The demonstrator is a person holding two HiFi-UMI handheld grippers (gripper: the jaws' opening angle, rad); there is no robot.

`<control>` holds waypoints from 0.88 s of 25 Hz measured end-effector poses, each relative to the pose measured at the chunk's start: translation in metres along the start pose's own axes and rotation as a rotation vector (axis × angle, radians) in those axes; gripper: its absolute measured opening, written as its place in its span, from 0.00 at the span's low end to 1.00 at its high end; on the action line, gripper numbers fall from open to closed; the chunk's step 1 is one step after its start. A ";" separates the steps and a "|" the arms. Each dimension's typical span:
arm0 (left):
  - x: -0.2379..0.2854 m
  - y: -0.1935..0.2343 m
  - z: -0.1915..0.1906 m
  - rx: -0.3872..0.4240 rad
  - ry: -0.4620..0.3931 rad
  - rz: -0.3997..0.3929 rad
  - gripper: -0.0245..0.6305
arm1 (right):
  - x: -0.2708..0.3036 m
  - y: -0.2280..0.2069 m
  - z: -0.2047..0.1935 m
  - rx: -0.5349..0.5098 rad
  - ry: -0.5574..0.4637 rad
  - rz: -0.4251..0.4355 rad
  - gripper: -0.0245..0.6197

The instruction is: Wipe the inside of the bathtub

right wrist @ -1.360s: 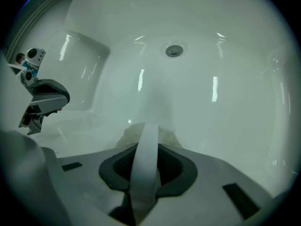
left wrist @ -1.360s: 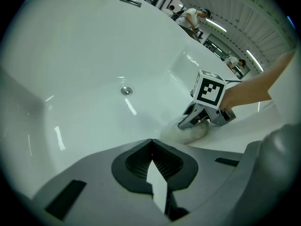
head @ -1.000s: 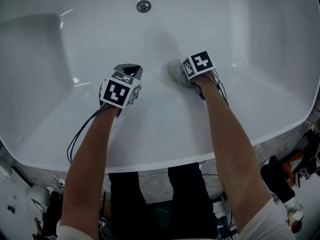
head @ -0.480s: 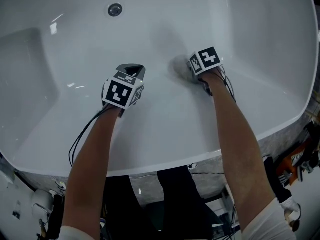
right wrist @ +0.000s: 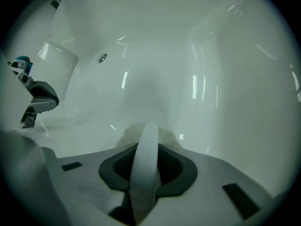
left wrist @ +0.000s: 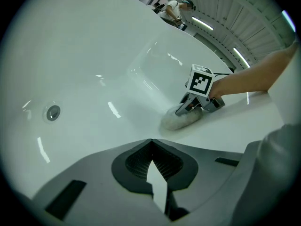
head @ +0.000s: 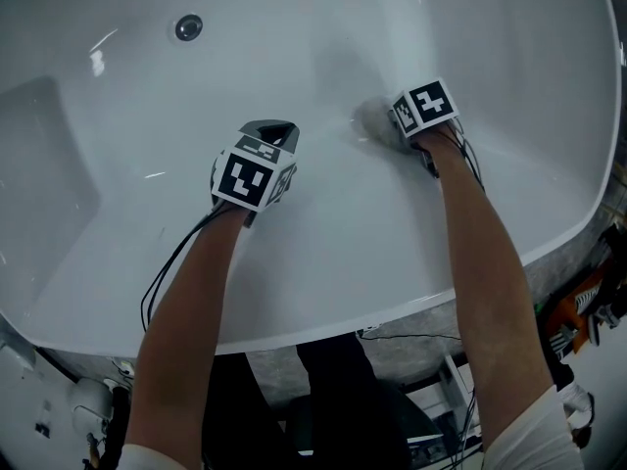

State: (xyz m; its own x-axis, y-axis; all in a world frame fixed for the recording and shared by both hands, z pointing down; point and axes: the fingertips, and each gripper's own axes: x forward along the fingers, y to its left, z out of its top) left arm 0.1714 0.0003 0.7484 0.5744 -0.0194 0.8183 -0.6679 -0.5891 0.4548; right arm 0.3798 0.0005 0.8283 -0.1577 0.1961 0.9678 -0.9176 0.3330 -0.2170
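The white bathtub (head: 323, 262) fills the head view, and both grippers are inside it. My right gripper (head: 397, 130) is shut on a pale fluffy cloth (head: 372, 120) pressed against the tub's inner surface; the right gripper view shows the cloth (right wrist: 162, 134) bunched past the gripper (right wrist: 146, 126). In the left gripper view the same cloth (left wrist: 178, 120) lies under the right gripper (left wrist: 184, 110). My left gripper (head: 276, 130) hovers to the cloth's left, apart from it; its jaws (left wrist: 151, 142) are shut with nothing between them.
A round metal fitting (head: 188, 27) sits on the tub's far wall, left of both grippers. Black cables (head: 162, 272) trail from the left gripper over the near rim (head: 392, 311). Orange-and-black clutter (head: 588, 306) lies outside the tub at right.
Both grippers have shifted right, away from the round fitting. The cloth has slid right along the tub surface with the right gripper.
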 end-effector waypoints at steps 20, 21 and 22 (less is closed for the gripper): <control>0.023 -0.031 0.032 0.055 0.005 -0.037 0.05 | -0.037 -0.104 -0.035 -0.035 0.073 -0.171 0.18; 0.020 -0.029 0.033 0.058 0.004 -0.034 0.05 | -0.041 -0.104 -0.034 -0.038 0.068 -0.179 0.18; 0.016 -0.028 0.034 0.062 0.005 -0.030 0.05 | -0.045 -0.103 -0.033 -0.036 0.057 -0.181 0.18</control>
State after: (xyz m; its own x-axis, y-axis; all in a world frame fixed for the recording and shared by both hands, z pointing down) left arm 0.2149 -0.0109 0.7366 0.5917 0.0029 0.8061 -0.6192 -0.6387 0.4568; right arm 0.4936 -0.0122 0.8029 0.0308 0.1812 0.9830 -0.9152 0.4006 -0.0452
